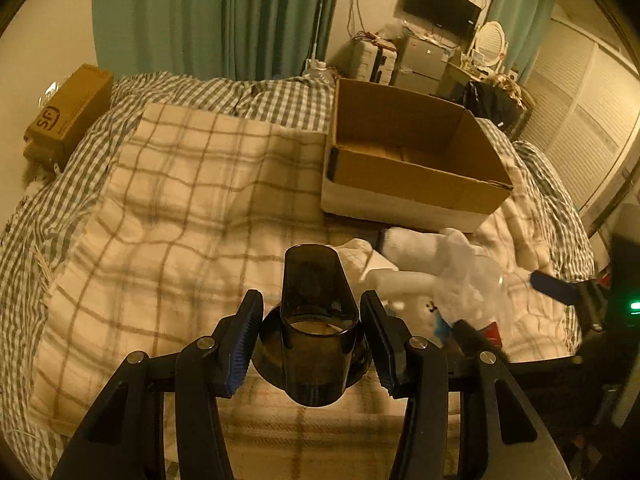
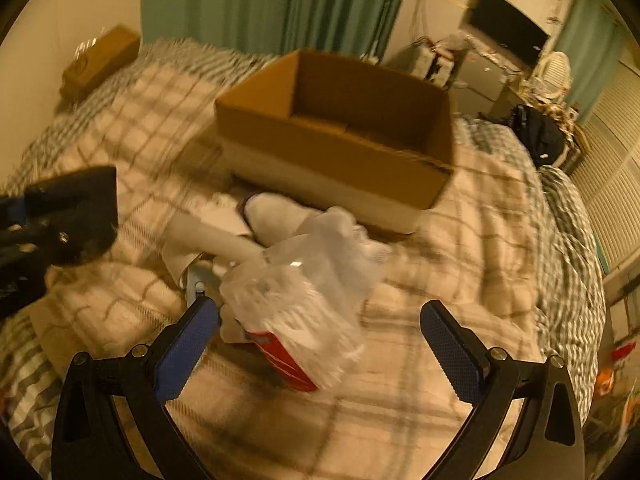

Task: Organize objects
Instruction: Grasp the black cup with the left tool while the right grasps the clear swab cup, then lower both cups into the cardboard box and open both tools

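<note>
My left gripper [image 1: 312, 320] is shut on a dark smoky plastic scoop-shaped container [image 1: 314, 320], held above the plaid blanket. An open cardboard box [image 1: 408, 160] stands on the bed beyond it; it also shows in the right wrist view [image 2: 340, 136]. My right gripper [image 2: 320, 324] is open, its fingers on either side of a clear plastic bag of cotton swabs with a red label [image 2: 296, 320]. A white sock [image 2: 276, 216] and a white tube [image 2: 212, 236] lie in the pile behind the bag. The pile shows in the left wrist view [image 1: 440, 272].
A plaid blanket [image 1: 180, 208] covers the bed over a checked duvet [image 1: 248, 92]. A small brown box [image 1: 68, 112] sits at the far left. Green curtains [image 1: 212, 12], a TV [image 1: 440, 4] and cluttered furniture stand behind. The left gripper appears in the right wrist view [image 2: 60, 216].
</note>
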Demonstrator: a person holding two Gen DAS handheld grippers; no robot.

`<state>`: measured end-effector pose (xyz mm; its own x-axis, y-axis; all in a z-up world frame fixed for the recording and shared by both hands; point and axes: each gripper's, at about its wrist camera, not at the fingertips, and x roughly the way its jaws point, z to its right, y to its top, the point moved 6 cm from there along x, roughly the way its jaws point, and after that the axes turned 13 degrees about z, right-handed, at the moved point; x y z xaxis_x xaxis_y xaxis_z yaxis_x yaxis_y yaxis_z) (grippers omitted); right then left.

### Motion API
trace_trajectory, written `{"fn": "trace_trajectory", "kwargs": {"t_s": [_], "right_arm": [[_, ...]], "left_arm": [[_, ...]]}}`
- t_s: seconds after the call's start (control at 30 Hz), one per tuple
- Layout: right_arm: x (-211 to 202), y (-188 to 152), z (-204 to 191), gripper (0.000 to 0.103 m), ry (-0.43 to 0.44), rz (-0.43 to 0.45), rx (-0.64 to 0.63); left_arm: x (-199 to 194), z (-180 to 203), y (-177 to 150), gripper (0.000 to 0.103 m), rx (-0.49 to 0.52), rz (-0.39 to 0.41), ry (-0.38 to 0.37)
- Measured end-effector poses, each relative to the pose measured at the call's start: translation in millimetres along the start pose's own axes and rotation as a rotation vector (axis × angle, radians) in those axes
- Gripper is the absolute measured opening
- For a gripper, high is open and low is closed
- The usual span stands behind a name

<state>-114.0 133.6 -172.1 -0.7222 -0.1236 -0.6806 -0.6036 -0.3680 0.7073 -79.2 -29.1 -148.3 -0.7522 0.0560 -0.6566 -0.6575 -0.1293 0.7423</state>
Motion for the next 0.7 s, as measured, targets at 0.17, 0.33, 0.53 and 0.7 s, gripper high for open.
{"fn": "trace_trajectory", "kwargs": {"t_s": [0.17,0.33,0.53,0.7], "right_arm": [[32,-10,-10,0.075,0.017,-0.078,-0.022],[17,-5,-2,0.073,0.025,-0.027,0.008],[-30,33,25,0.072,0.071,0.105,0.117],[-66,84,54,0.072,0.046,0.235,0.129]], "left_arm": [[2,-4,-4,0.051,-0.005,-0.003,0.000],[-5,-1,0,0.051,0.013,0.013,0.008],[-21,16,27,0.051,0.050,0.073,-0.025],[-25,39,75,0.052,0.081,0.145,-0.066]]}}
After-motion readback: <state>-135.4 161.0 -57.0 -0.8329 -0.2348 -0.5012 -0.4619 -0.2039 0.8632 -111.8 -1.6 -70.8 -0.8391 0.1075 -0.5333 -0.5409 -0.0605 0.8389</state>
